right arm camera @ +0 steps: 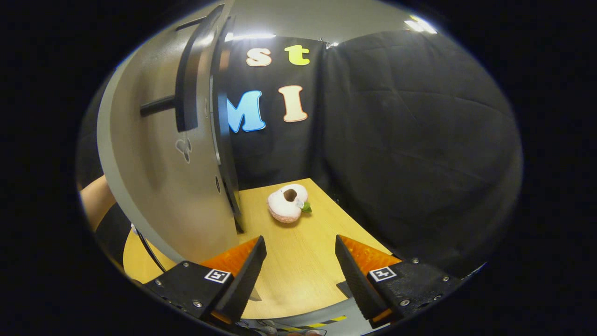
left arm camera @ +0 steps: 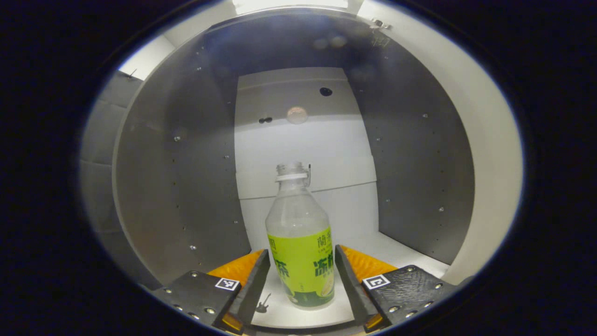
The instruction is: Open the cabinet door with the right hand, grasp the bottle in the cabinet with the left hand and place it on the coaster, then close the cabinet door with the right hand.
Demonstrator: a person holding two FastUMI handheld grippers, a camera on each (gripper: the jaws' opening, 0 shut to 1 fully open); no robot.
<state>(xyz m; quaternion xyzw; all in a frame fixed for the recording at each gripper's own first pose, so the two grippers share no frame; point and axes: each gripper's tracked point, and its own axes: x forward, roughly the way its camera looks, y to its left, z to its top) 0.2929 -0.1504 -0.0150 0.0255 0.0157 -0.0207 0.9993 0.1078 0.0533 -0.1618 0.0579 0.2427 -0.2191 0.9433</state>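
Bottle (left arm camera: 301, 238) stands upright inside cabinet (left arm camera: 186, 163), long axis vertical, open mouth up, green label facing camera, base on white cabinet floor. Left gripper (left arm camera: 302, 275) level, pointing straight into cabinet; fingers spread either side of bottle's lower half, slim gaps both sides, not gripping.

Right gripper view: right gripper (right arm camera: 301, 268) released, holding nothing, angled over wooden table (right arm camera: 298, 261). Cabinet door (right arm camera: 163, 163) swung open at left, dark handle (right arm camera: 186, 79) upper edge. Pink plush toy (right arm camera: 287, 203) lies on table beyond, apart from fingers. Sleeved arm (right arm camera: 105, 214) behind door.

Light from overhead strips; glare spots on cabinet (left arm camera: 298, 140) back, dim sides, fisheye bending at edges, slight haze.
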